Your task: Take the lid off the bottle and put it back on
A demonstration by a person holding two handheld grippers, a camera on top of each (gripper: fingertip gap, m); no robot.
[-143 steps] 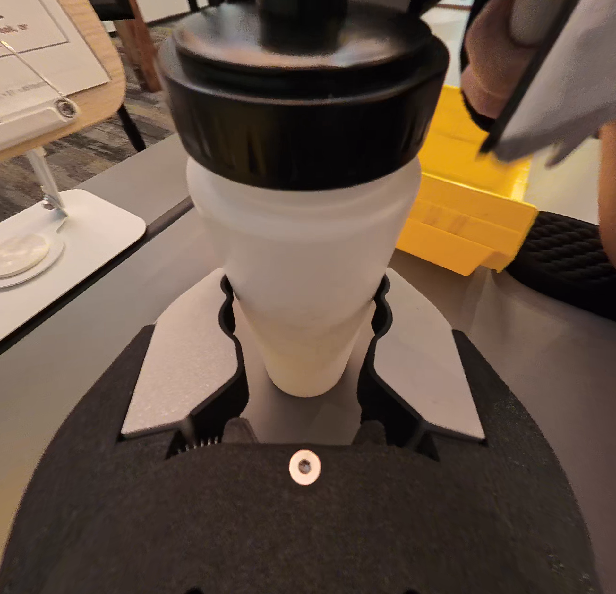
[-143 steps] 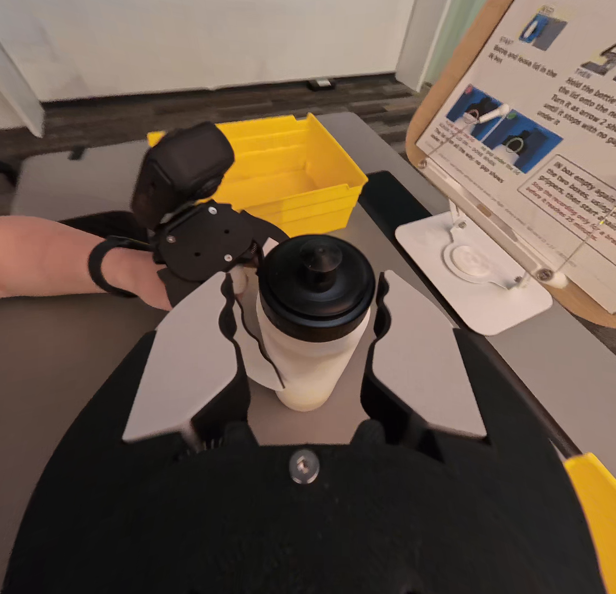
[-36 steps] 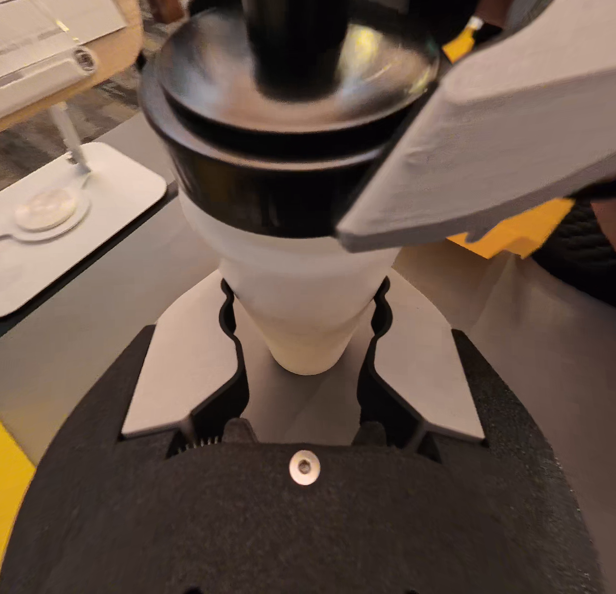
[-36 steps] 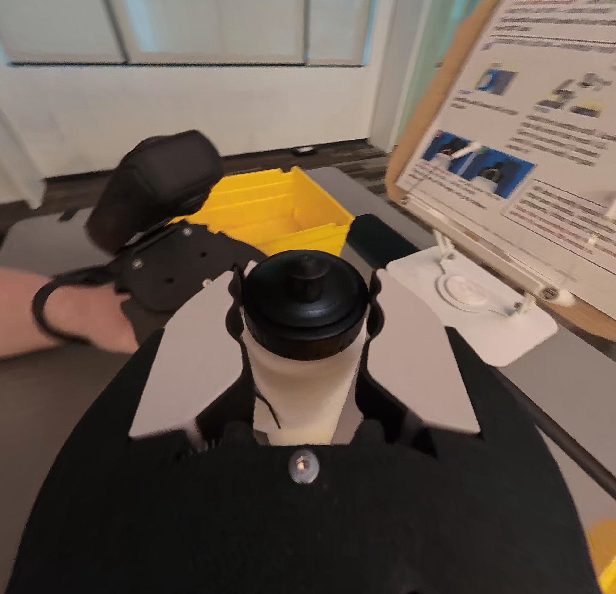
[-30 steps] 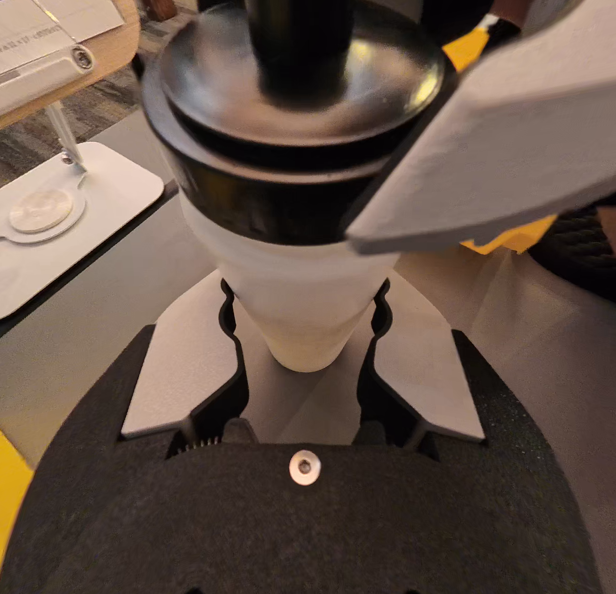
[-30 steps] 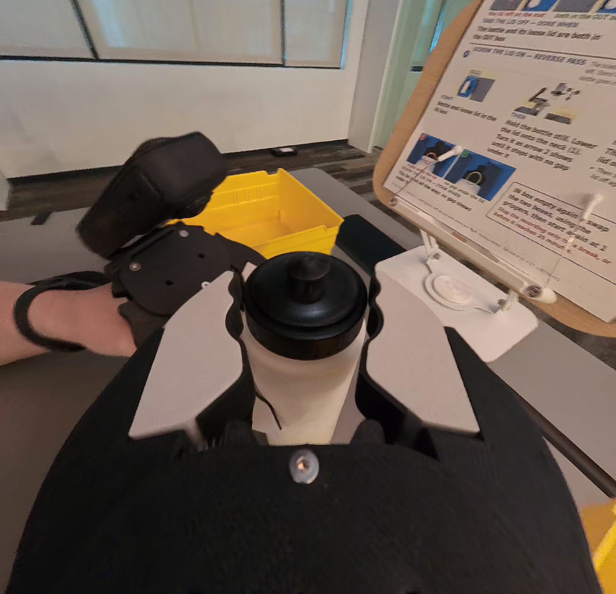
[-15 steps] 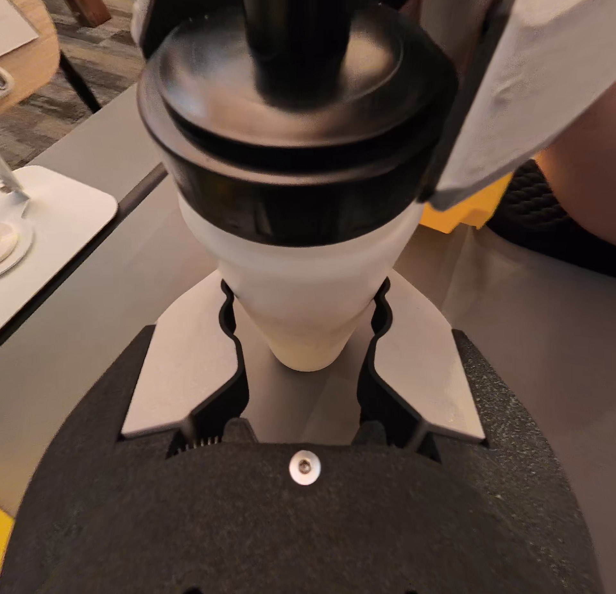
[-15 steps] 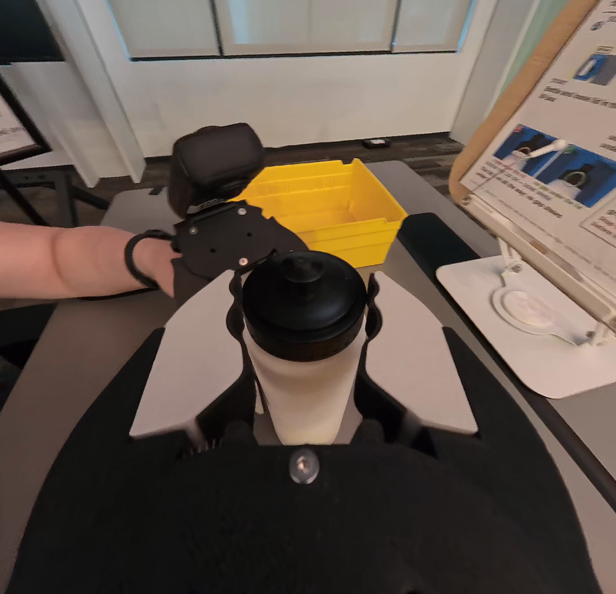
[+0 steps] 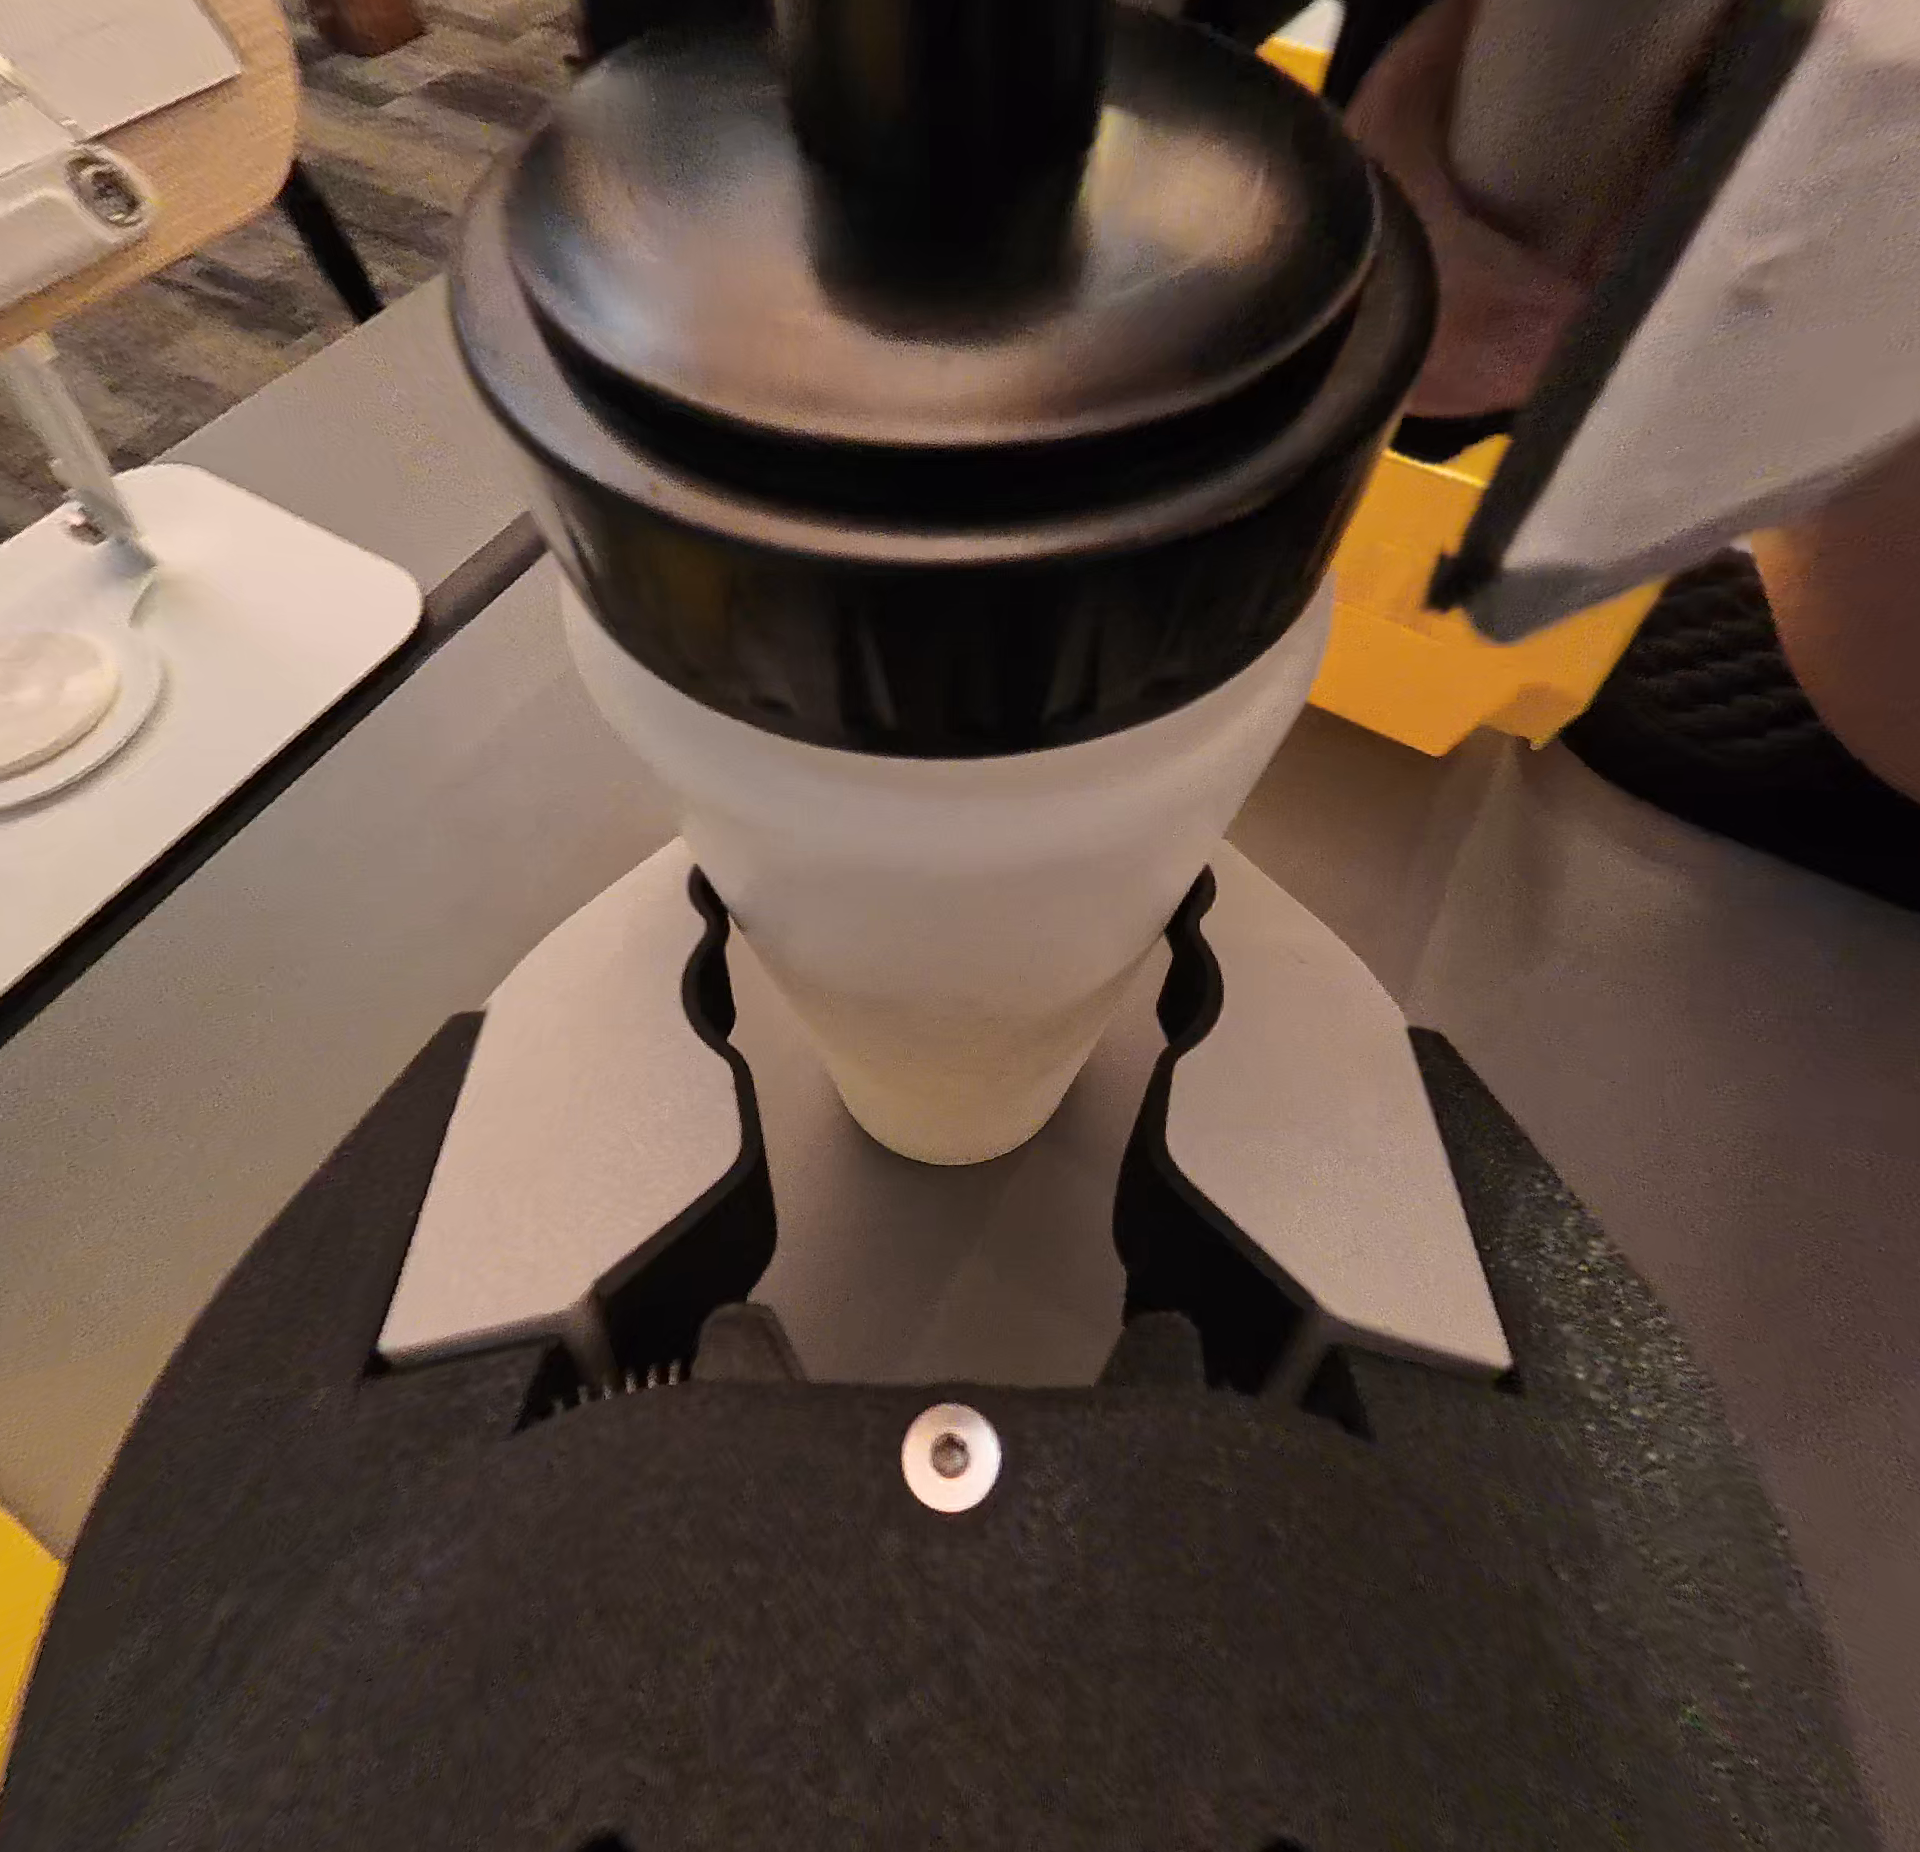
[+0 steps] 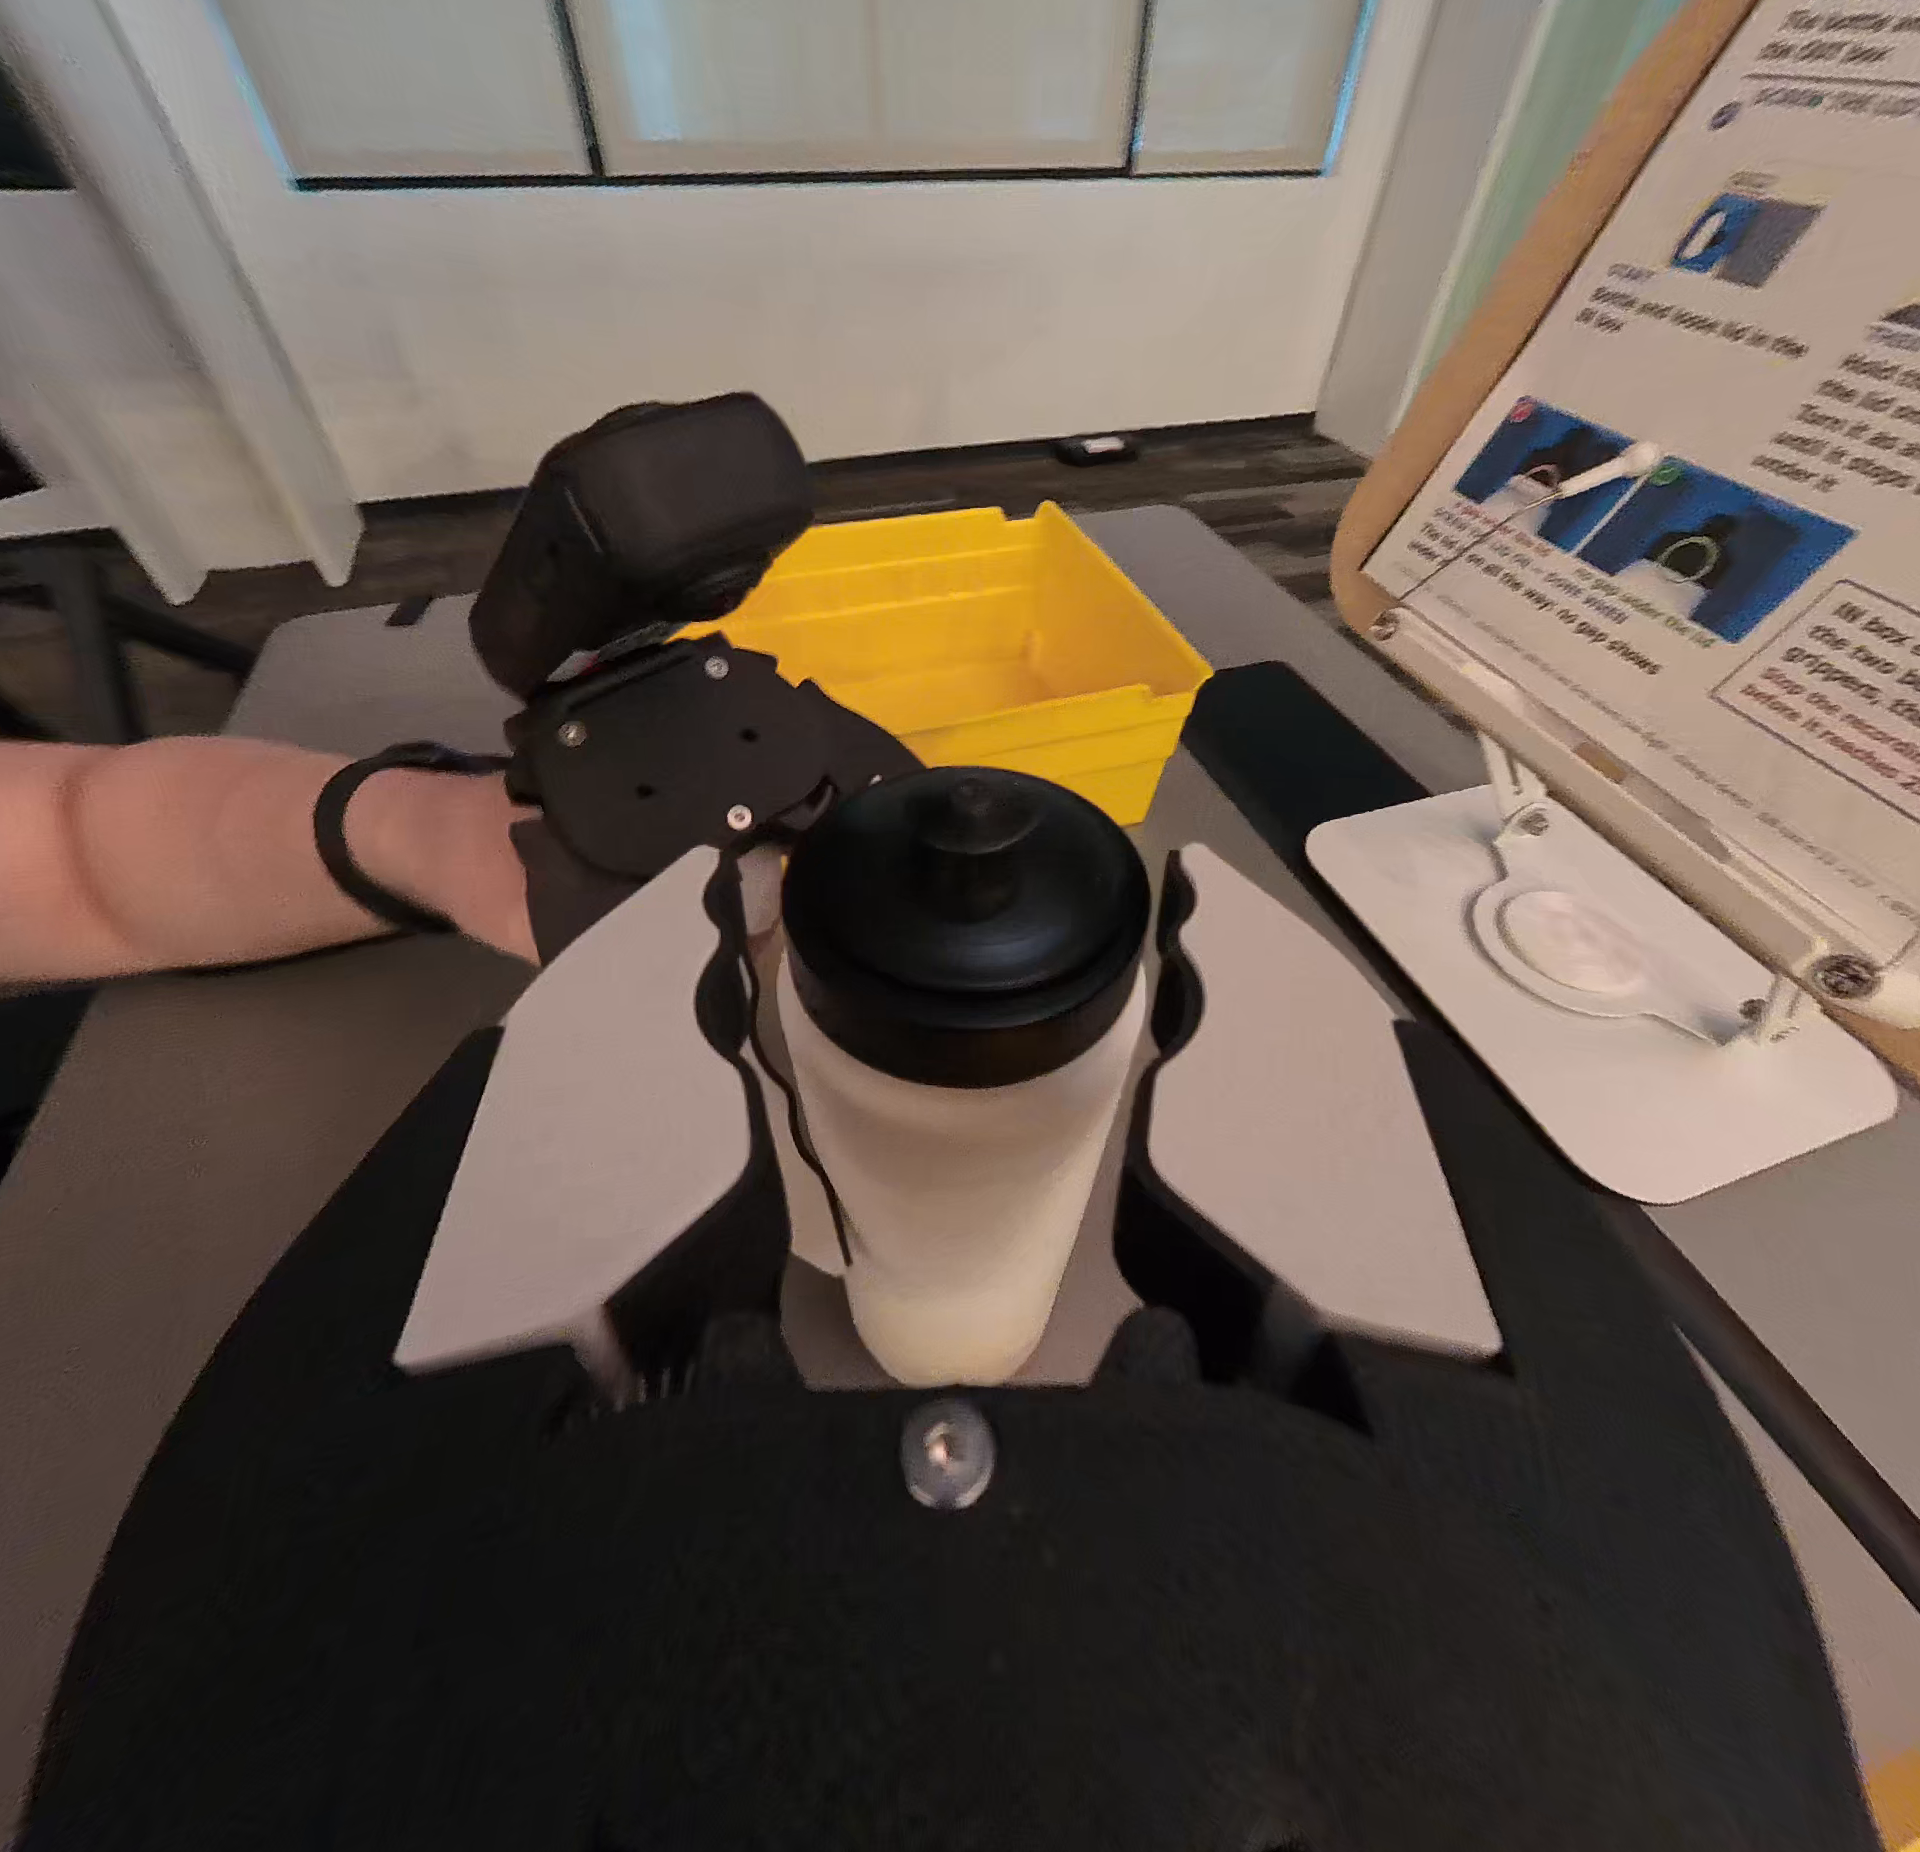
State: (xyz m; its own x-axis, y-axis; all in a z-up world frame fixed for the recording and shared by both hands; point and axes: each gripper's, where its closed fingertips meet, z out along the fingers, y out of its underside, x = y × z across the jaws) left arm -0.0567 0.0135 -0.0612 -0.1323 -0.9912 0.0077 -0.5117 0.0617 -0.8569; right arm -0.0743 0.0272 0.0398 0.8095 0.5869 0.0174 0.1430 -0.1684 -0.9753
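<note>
A white bottle (image 9: 956, 867) with a black lid (image 9: 935, 597) screwed on stands upright on the grey table. My left gripper (image 9: 951, 903) is shut on the bottle's body below the lid. In the right wrist view, my right gripper (image 10: 945, 883) is open, its jaws on either side of the lid (image 10: 966, 950) with small gaps. The bottle's body (image 10: 956, 1179) shows below. One right finger (image 9: 1714, 348) hangs just off the lid at the upper right of the left wrist view. A hand holds the left gripper's black housing (image 10: 665, 753) behind the bottle.
A yellow bin (image 10: 987, 659) stands behind the bottle and also shows in the left wrist view (image 9: 1403, 649). A black mat (image 10: 1288, 732) lies beside it. An instruction board (image 10: 1714, 452) on a white stand base (image 10: 1558, 1023) is at the right. Another yellow edge (image 9: 16, 1615) shows low left. The left gripper's tips are roughly 10 cm from the right gripper's.
My right gripper, shut on the lid half a second ago, has opened and let go of it. The lid stays on the bottle. My left gripper keeps its hold.
</note>
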